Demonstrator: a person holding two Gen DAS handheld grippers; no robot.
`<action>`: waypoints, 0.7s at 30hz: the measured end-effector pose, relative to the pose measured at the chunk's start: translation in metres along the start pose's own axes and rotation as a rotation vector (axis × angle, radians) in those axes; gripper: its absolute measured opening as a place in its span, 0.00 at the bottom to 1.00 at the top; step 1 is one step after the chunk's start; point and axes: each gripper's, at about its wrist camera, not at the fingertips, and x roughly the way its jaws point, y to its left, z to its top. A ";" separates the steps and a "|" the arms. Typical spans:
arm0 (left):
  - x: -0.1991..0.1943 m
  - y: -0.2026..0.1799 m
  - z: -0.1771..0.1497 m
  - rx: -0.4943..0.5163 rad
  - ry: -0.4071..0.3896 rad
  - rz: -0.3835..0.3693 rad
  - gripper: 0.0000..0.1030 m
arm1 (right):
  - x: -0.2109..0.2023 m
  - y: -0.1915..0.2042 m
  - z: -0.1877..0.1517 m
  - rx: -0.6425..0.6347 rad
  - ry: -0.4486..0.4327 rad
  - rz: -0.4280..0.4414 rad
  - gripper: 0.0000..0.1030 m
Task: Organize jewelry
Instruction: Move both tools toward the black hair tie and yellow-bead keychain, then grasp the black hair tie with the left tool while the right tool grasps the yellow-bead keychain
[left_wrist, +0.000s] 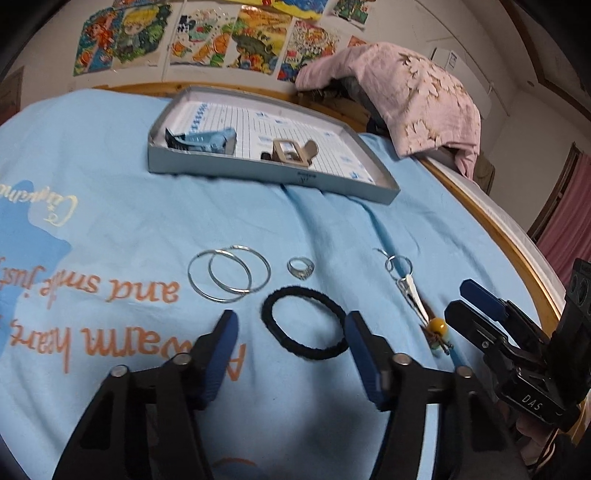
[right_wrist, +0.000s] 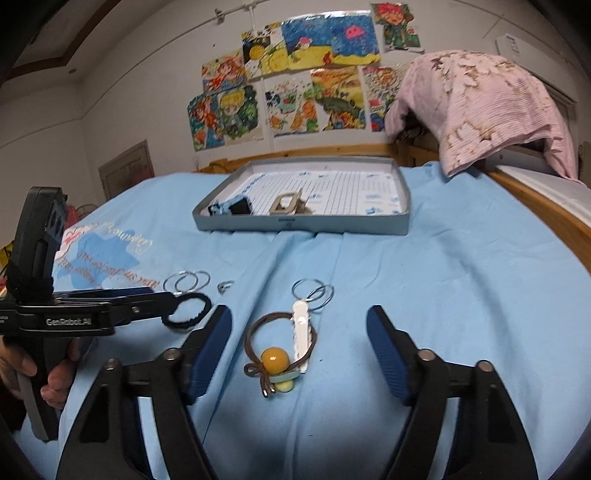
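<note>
Blue bedding (left_wrist: 110, 206) serves as our sorting surface, the grey tray (left_wrist: 332, 184) at its far side. We hold the left gripper (left_wrist: 291, 354) with jaws wide apart around the black hair tie (left_wrist: 306, 354), seemingly ready to lift it. Our right gripper (right_wrist: 299, 354), also spread, straddles the white clip (right_wrist: 301, 332), whose long axis points towards the tray.

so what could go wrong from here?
1. The left claw is open around the black hair tie; closing may pinch the blue cloth too.
2. The brown hair tie overlaps the white clip, so the open right claw might lift both.
</note>
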 end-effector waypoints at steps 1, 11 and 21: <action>0.002 0.001 -0.001 -0.002 0.006 -0.003 0.51 | 0.002 0.001 -0.001 -0.004 0.009 0.005 0.59; 0.020 0.009 -0.003 -0.039 0.070 -0.016 0.44 | 0.012 0.012 -0.011 -0.049 0.075 0.038 0.34; 0.026 0.011 -0.005 -0.045 0.086 -0.008 0.18 | 0.017 0.012 -0.019 -0.034 0.124 0.058 0.22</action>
